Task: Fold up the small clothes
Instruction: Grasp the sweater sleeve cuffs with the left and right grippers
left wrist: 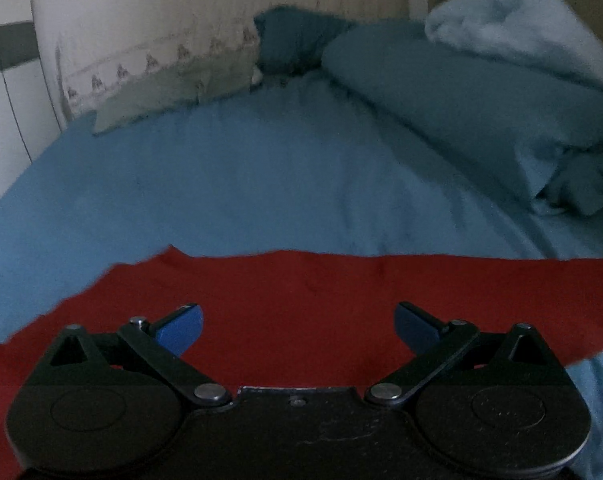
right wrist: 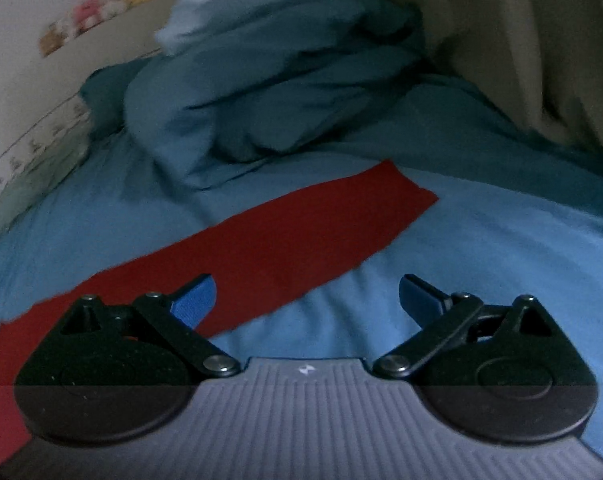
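A red cloth [left wrist: 301,292] lies flat on the blue bed sheet [left wrist: 241,188]. In the left wrist view it spreads across the lower frame, under and ahead of my left gripper [left wrist: 298,326], which is open and empty just above it. In the right wrist view the red cloth [right wrist: 285,236] runs as a long strip from lower left to a corner at the upper right. My right gripper [right wrist: 307,300] is open and empty, its left finger over the cloth's near edge, its right finger over bare sheet [right wrist: 481,248].
A rolled teal duvet [left wrist: 461,100] with a pale blue fluffy blanket [left wrist: 513,28] lies at the right of the bed; it also shows in the right wrist view [right wrist: 269,92]. A patterned pillow [left wrist: 161,80] leans on the headboard. A beige curtain [right wrist: 541,40] hangs on the right.
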`<state>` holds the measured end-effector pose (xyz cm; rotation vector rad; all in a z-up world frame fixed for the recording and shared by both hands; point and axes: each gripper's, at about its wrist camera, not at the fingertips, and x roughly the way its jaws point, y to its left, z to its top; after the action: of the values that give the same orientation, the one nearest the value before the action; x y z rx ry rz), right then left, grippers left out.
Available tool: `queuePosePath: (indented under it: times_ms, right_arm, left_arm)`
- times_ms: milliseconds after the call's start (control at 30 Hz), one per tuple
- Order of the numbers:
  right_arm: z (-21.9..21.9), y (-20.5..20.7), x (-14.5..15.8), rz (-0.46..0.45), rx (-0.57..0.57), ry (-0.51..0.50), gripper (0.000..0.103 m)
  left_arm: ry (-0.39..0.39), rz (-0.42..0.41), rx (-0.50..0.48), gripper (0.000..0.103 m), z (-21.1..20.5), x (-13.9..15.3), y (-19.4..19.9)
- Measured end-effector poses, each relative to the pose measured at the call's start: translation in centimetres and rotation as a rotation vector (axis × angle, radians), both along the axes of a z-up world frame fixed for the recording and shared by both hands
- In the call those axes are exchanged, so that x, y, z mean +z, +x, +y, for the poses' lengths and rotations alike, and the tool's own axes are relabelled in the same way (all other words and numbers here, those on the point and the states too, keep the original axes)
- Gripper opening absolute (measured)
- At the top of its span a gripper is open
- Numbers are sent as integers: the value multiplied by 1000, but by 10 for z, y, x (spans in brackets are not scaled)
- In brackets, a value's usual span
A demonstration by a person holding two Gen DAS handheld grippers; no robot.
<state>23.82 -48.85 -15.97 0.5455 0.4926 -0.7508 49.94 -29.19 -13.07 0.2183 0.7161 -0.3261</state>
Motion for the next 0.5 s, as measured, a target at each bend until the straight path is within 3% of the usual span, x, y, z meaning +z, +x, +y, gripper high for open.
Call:
queuePosePath:
  times_ms: [67, 167, 233, 333, 367, 400, 500]
  right_arm:
    - [-22, 15, -16, 35, -30, 25, 102]
    - [-51, 33, -36, 59, -69, 67, 84]
    - [-62, 39, -44, 54, -94, 43, 77]
    - [-68, 50, -48, 78, -103, -18, 58]
    - [-69, 53, -49, 91, -108, -32, 47]
    - [-70, 54, -50, 105, -114, -44, 38]
    - [-71, 57, -47, 147, -113, -68, 23]
  left_arm:
    - [34, 32, 14, 103, -13, -13, 15]
    - [63, 115, 21, 103, -30, -35, 39]
    - [62, 173, 29, 103, -34, -50, 51]
    - [61, 257, 58, 103, -33, -74, 66]
    - [50, 268, 63, 103, -31, -80, 69]
    - [41, 258, 60, 103, -29, -81, 68]
    - [60, 255, 31, 103, -27, -81, 68]
